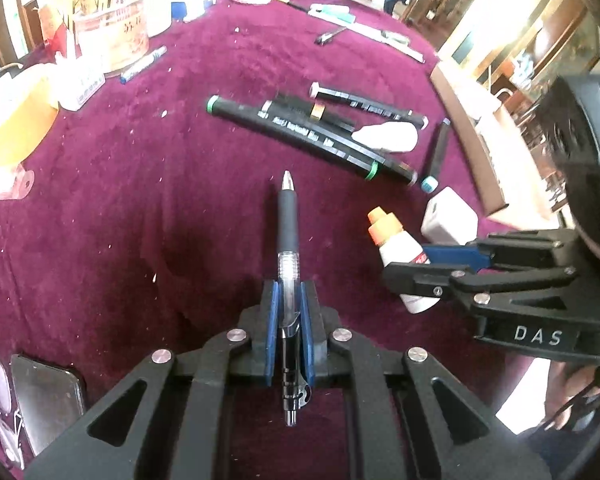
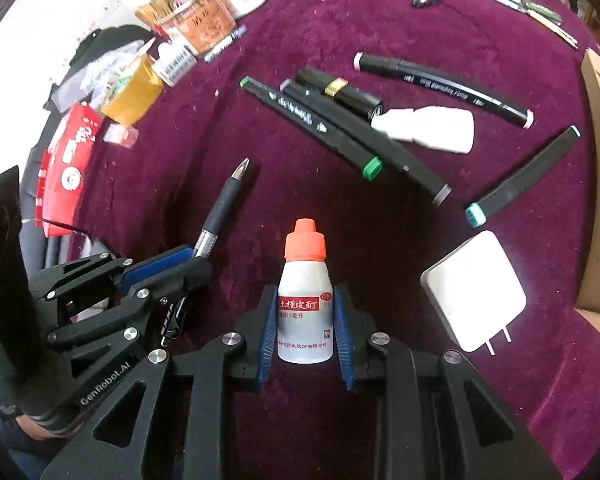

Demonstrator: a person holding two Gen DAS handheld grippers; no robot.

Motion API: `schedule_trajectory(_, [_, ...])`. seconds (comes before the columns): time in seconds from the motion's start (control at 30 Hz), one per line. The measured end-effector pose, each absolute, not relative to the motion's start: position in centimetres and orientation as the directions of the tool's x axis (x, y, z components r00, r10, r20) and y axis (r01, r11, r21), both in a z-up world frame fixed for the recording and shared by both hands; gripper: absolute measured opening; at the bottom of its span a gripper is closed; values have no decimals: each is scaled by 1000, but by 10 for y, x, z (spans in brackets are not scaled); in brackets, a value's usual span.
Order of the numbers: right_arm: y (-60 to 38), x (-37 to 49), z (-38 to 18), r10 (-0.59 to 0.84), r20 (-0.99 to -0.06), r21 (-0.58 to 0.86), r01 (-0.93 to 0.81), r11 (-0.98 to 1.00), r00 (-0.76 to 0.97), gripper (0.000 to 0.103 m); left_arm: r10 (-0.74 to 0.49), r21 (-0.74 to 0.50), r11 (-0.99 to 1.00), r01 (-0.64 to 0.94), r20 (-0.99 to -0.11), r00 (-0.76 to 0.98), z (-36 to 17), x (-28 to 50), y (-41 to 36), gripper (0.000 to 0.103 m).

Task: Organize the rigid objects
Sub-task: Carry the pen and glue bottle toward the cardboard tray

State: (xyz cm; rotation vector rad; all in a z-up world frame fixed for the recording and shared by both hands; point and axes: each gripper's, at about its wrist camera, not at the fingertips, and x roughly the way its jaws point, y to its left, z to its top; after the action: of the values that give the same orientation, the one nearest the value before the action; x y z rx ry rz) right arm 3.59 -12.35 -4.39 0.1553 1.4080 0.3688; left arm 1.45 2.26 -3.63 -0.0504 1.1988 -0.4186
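**Left wrist view: pen and dropper bottle both pinched above the maroon cloth**

From the left wrist view we see our left gripper (image 1: 288,312) pressed together on a retractable pen (image 1: 288,248): its blue pads clamp the clear barrel, the black rubber grip and silver tip project forward, and the black clip and plunger end lie back between the fingers. In the right wrist view the right gripper (image 2: 305,320) pinches a small white dropper bottle (image 2: 305,304) by its sides. The bottle has an orange screw cap, a red band with white characters on its label, and finer print below; it points forward along the fingers.

We take that bottle as our landmark. The pen sits to its left, angled away from it and not touching. Beyond the bottle lies a cluster of black markers (image 2: 320,120), one with green end caps, crossing one another on the maroon cloth (image 2: 380,20). A white squeeze bottle (image 2: 428,128) lies on its side against the markers. To the bottle's right sits a white plug adapter (image 2: 474,292), prongs toward us, with a teal-capped marker (image 2: 520,176) just beyond it.
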Motion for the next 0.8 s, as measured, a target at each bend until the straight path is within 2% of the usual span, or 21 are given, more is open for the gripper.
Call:
schedule_trajectory(0.4, [-176, 28, -21, 390, -895, 389, -52, 920, 215, 24, -411, -308, 888, 341, -865, 289, -14, 25, -13, 8])
schedule_trajectory(0.8, [-284, 19, 3, 388, -849, 460, 141, 877, 360, 24, -496, -339, 806, 484, -834, 242, 18, 45, -110, 8])
